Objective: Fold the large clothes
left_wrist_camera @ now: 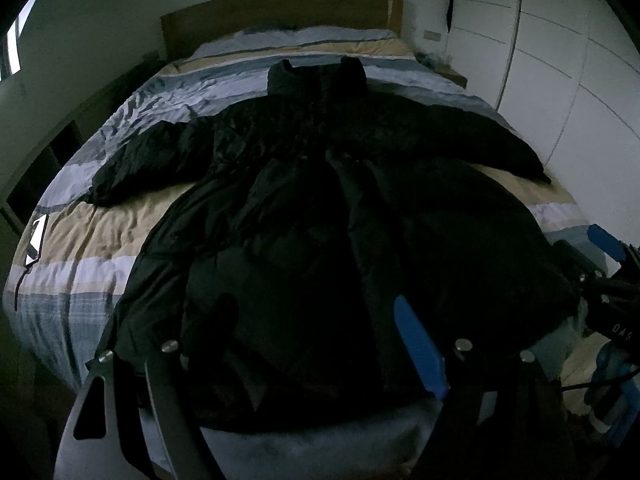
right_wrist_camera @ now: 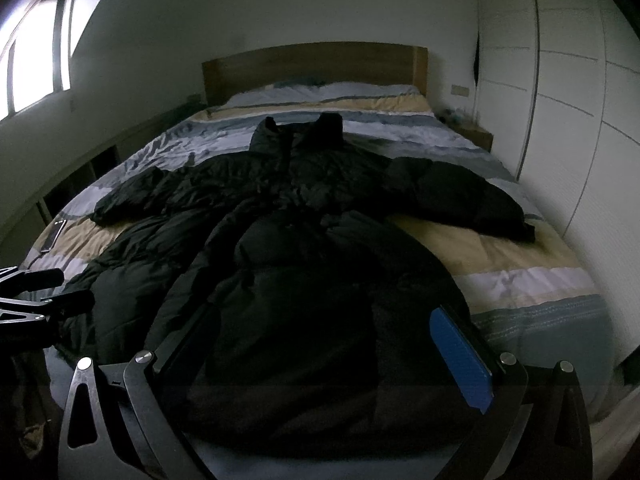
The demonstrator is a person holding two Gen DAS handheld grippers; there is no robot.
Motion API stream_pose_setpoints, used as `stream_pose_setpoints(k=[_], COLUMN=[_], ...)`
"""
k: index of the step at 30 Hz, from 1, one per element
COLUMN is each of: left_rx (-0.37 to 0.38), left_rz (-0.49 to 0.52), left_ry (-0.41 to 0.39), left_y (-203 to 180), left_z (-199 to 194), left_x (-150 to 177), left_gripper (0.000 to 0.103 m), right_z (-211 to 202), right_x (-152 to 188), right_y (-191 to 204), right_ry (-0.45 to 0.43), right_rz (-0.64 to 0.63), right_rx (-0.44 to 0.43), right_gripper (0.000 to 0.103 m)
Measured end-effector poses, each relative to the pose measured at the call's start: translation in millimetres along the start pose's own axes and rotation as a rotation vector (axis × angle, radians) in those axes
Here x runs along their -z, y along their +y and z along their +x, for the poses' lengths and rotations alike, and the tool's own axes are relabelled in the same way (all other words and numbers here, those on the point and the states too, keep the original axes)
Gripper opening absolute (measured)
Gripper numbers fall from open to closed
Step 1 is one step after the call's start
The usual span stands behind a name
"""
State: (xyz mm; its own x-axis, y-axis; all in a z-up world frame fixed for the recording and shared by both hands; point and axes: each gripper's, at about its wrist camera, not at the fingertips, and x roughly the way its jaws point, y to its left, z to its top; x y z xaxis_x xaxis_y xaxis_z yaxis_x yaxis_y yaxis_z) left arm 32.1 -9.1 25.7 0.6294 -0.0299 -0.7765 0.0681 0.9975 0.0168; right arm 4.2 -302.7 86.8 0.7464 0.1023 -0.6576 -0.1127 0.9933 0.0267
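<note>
A long black puffer coat lies spread face up on the striped bed, collar toward the headboard, both sleeves out to the sides. It also shows in the right wrist view. My left gripper is open above the coat's hem, holding nothing; its blue pad shows. My right gripper is open above the hem's right part, holding nothing. The right gripper shows at the right edge of the left wrist view. The left gripper shows at the left edge of the right wrist view.
A phone lies on the bed's left edge, also in the right wrist view. A wooden headboard stands at the far end. White wardrobe doors line the right side. A window is on the left.
</note>
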Motion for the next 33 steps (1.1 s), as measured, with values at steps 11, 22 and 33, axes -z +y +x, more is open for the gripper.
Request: stream_pose_setpoints(k=[11,22,33], left_rx=[-0.031,-0.081,-0.132], left_rz=[-0.01,-0.046,-0.097], left_ry=[0.024,0.032,0.058], left_y=[0.0,14.2,39.8], left_z=[8.3,14.6,36.9], left_x=[-4.7,-10.5,-25.8], left_gripper=[0.08,0.08,0.08], right_z=[13.5,36.7,100.6], right_x=[-4.1,-28.0,-64.1], right_y=[-17.6,-41.1,-130.2], right_ry=[0.012,0.013,0.055], right_rz=[0.015,0.038,0.239], right_rx=[-0.003,-0.005,0.034], right_gripper=[0.103,0.103,0.103])
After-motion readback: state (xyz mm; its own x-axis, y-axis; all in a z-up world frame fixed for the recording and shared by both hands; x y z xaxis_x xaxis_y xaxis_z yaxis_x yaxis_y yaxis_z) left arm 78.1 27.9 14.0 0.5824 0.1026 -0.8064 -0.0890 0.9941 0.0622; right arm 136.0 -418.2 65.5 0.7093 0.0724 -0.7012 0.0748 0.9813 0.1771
